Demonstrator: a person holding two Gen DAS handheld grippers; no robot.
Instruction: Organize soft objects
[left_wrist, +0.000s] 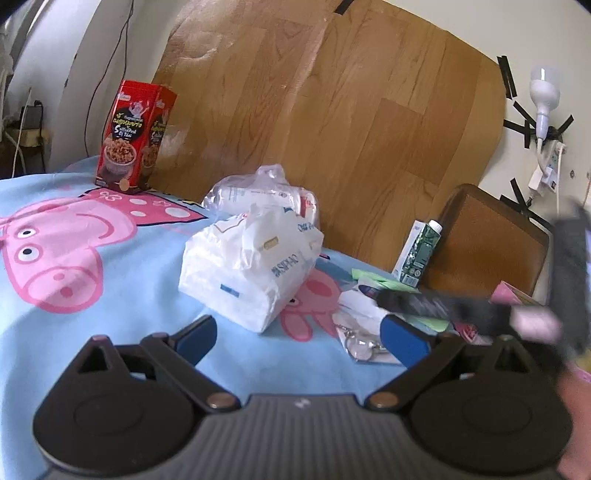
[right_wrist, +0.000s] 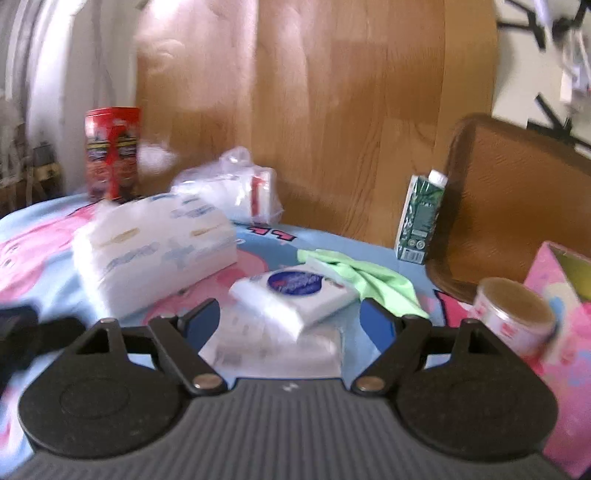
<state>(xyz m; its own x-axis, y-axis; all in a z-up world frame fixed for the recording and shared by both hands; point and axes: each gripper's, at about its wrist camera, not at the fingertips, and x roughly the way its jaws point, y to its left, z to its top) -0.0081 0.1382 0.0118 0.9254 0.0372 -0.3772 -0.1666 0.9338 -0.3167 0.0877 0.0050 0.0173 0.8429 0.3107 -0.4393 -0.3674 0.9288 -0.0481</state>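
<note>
Left gripper (left_wrist: 299, 338): ribbed grey housing with a small white mark at 12 o'clock, two black round hubs, black angular link arms on brass-coloured pivot pins, and blue finger pads (left_wrist: 404, 338). Right gripper (right_wrist: 291, 319): identical housing, hubs, pins and blue pads (right_wrist: 376, 321).
</note>
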